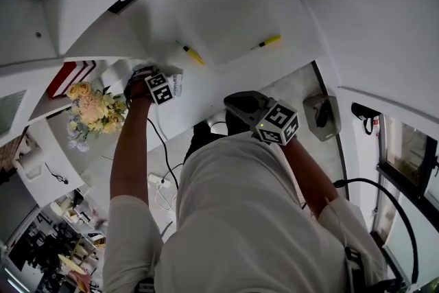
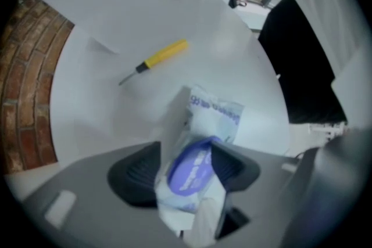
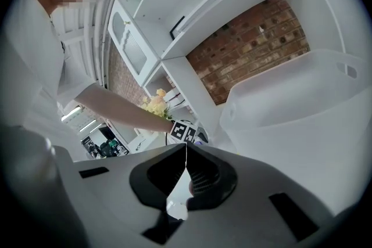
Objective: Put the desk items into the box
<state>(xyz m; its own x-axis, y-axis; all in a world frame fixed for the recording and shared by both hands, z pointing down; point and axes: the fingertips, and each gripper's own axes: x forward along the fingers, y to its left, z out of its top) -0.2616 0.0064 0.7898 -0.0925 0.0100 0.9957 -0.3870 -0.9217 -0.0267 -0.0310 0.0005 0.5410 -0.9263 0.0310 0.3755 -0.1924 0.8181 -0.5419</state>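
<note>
Left gripper [image 2: 186,151] points down, jaws wide w/ wipes packet [image 2: 212,116] loose between them, on desk [image 2: 250,90] beside box [image 1: 240,17] — not gripped. Yellow screwdriver [image 2: 157,58] also on desk. Right gripper [image 3: 186,151] closed, empty. Prob. early — both items not yet boxed.

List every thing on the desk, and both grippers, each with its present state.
wipes pack: flap shut, not yet in the box.
left gripper: fingers open, wipes pack between them.
right gripper: fingers shut, nothing between them.
screwdriver: lying flat on the desk, outside the box.
box: open at the top, no lid.
pen: lying at the box's edge; inside or outside unclear.
</note>
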